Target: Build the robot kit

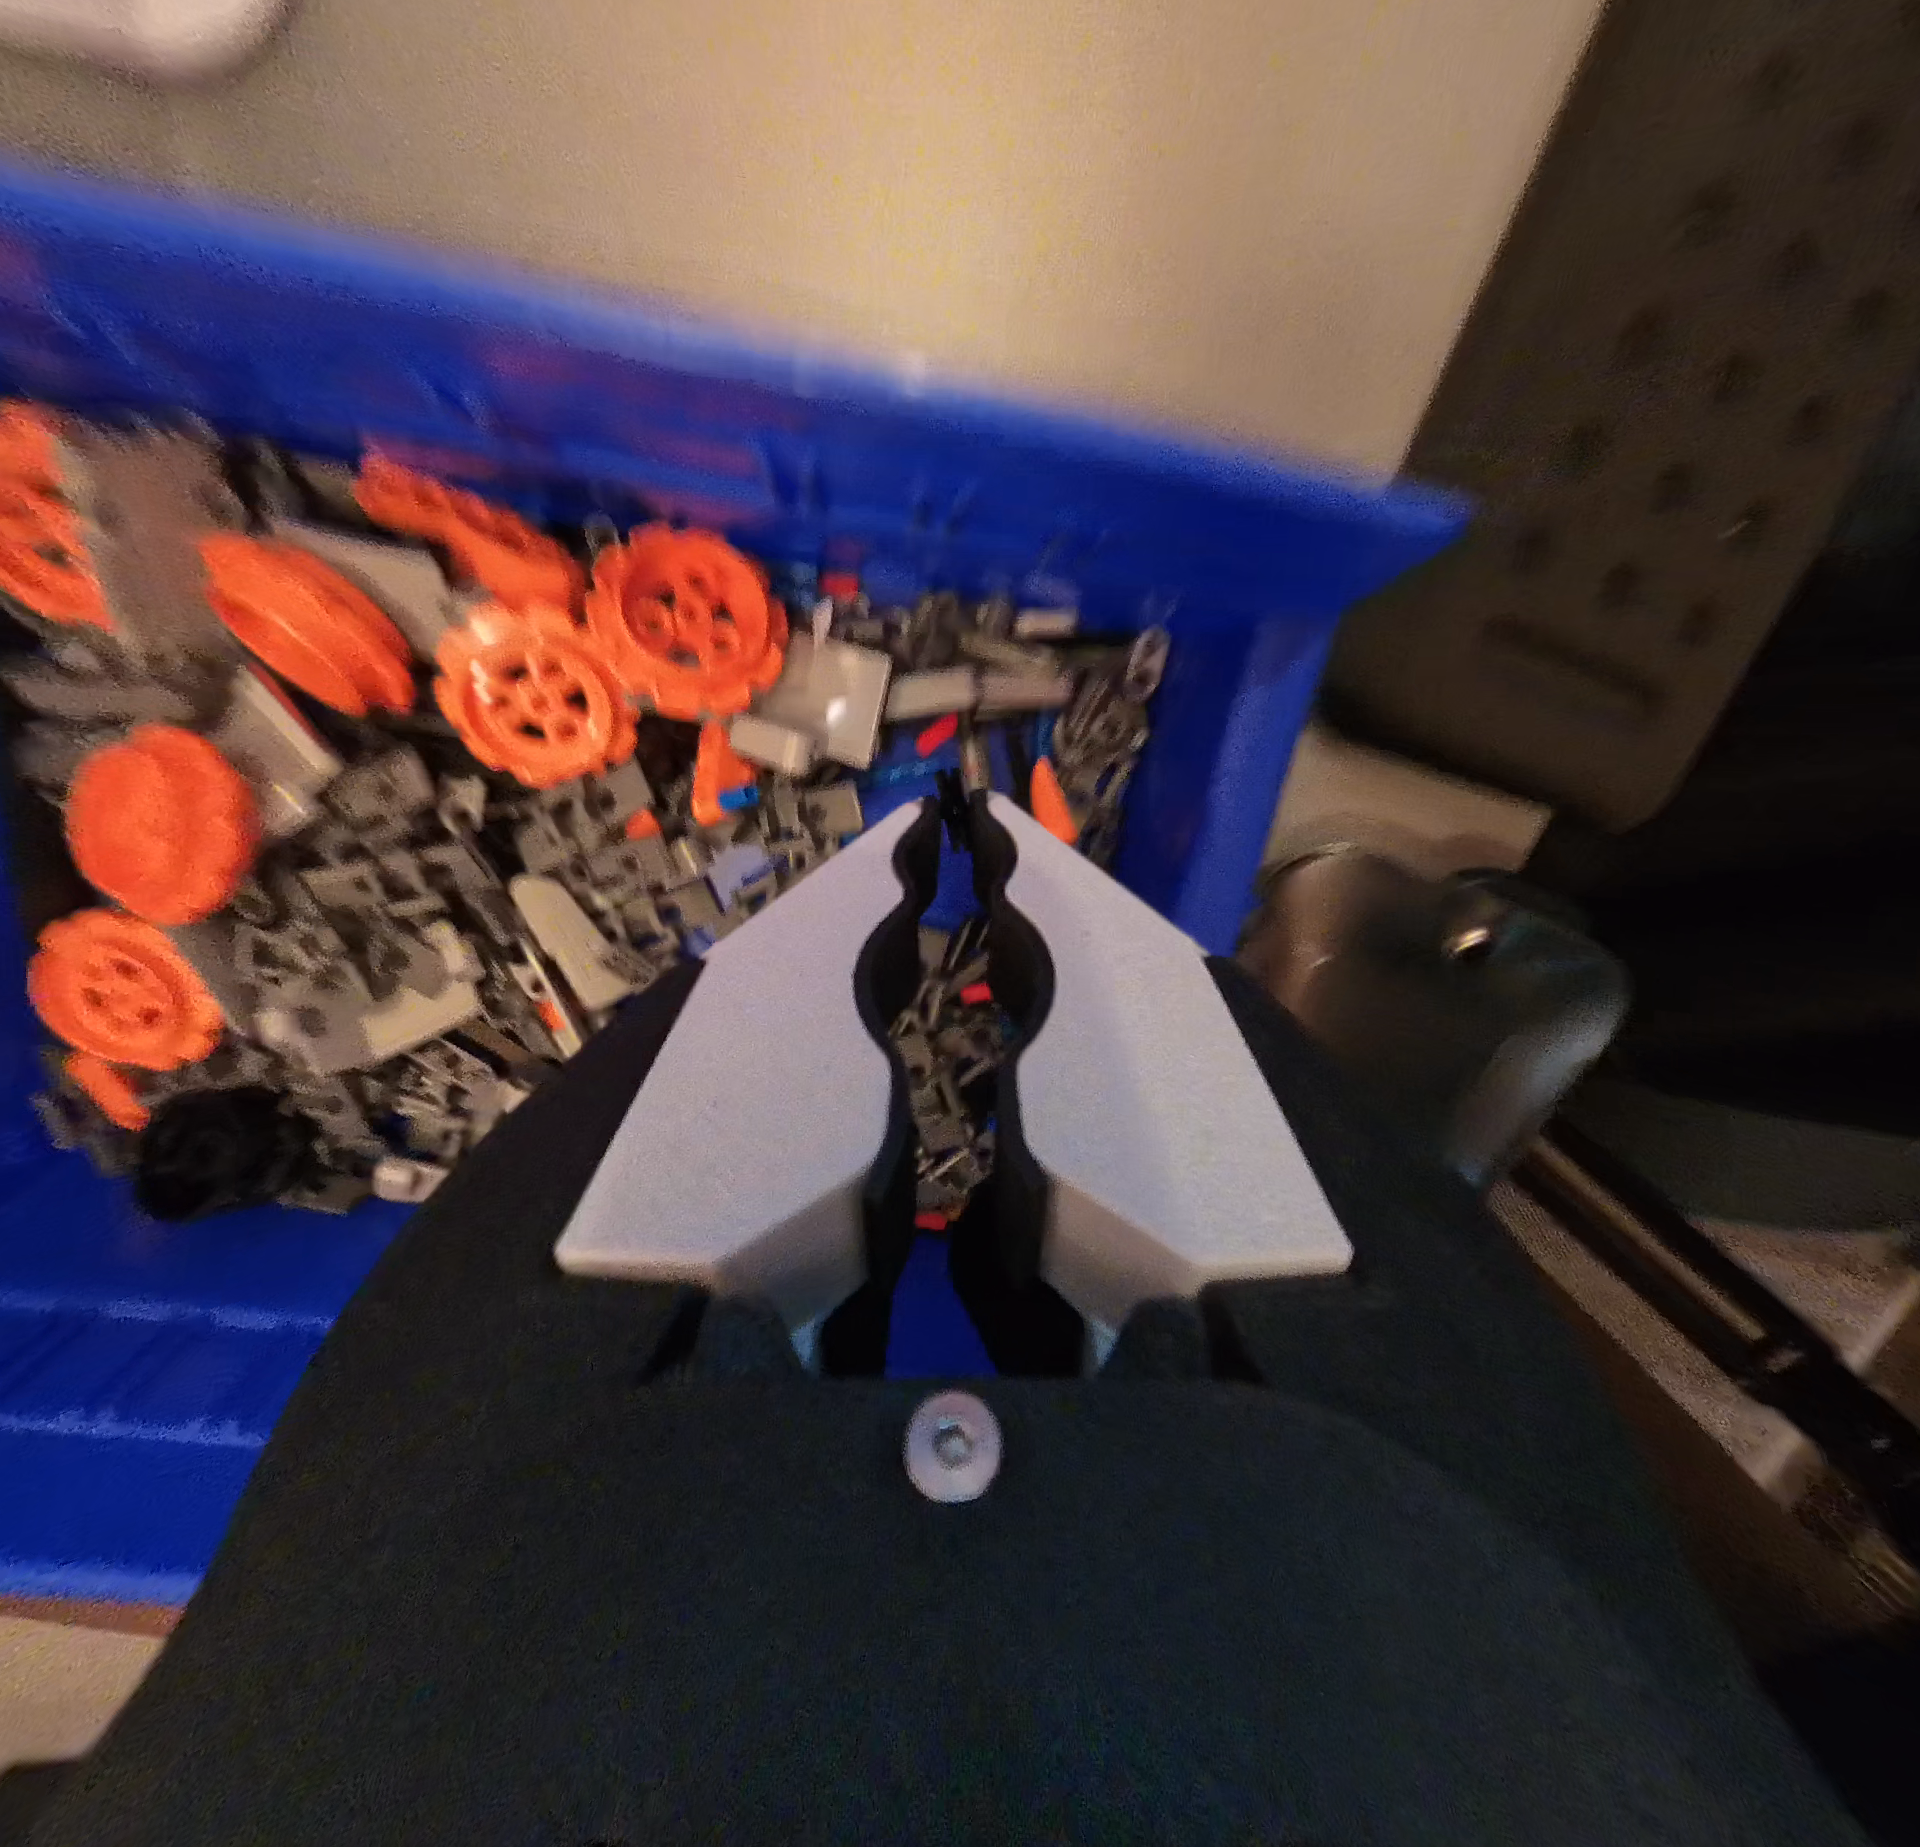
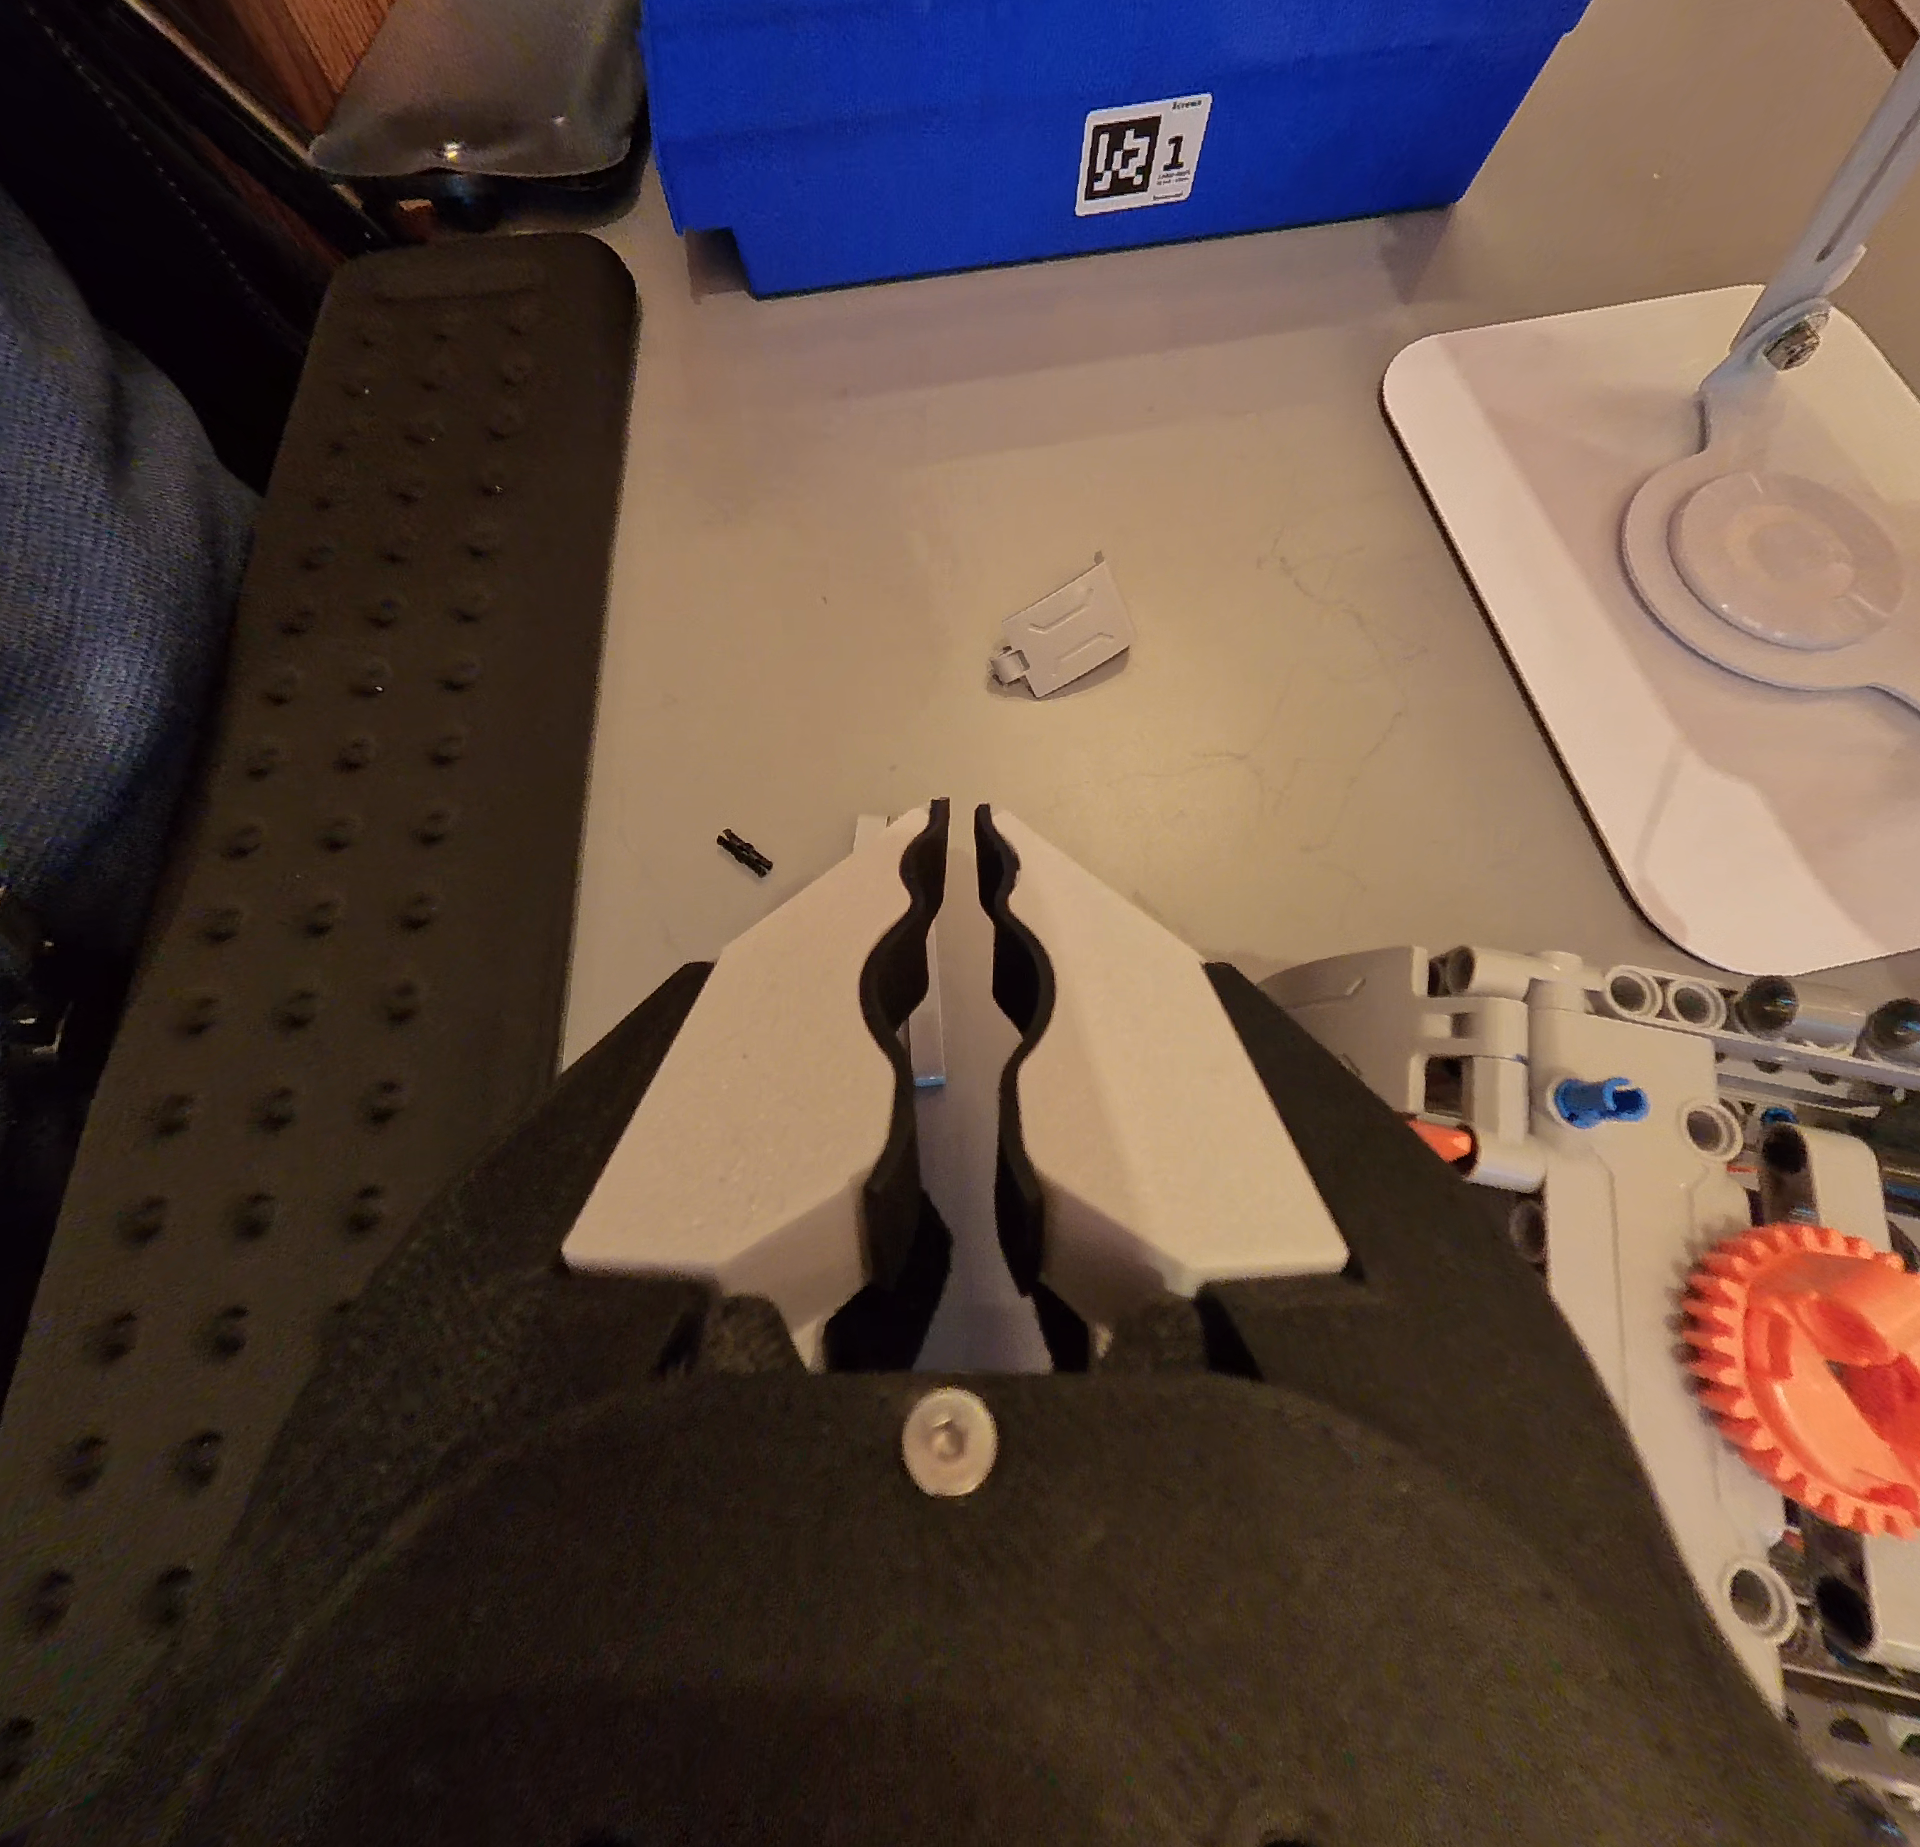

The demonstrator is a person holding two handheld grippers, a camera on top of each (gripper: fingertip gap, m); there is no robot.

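Observation:
My left gripper (image 1: 954,810) hangs over the right end of a blue bin (image 1: 1039,467) heaped with grey building-toy parts (image 1: 416,862) and orange wheels (image 1: 686,618). Its jaws are nearly together, and a small black pin (image 1: 950,795) sticks out between the tips; the view is blurred. My right gripper (image 2: 961,810) is low over the grey table with only a thin slit between its tips, and nothing shows between them. A thin grey beam (image 2: 928,1039) lies under its left finger. A black pin (image 2: 744,854) lies just to the left and a grey panel piece (image 2: 1065,634) lies ahead.
A partly built grey model (image 2: 1600,1174) with an orange gear (image 2: 1808,1382) sits close on the right. A white stand base (image 2: 1662,602) is at far right. A black studded mat (image 2: 343,758) runs along the left. The blue bin (image 2: 1039,31) with a tag sticker (image 2: 1143,150) stands at the back. Tip to tip, the grippers are about 30 cm apart.

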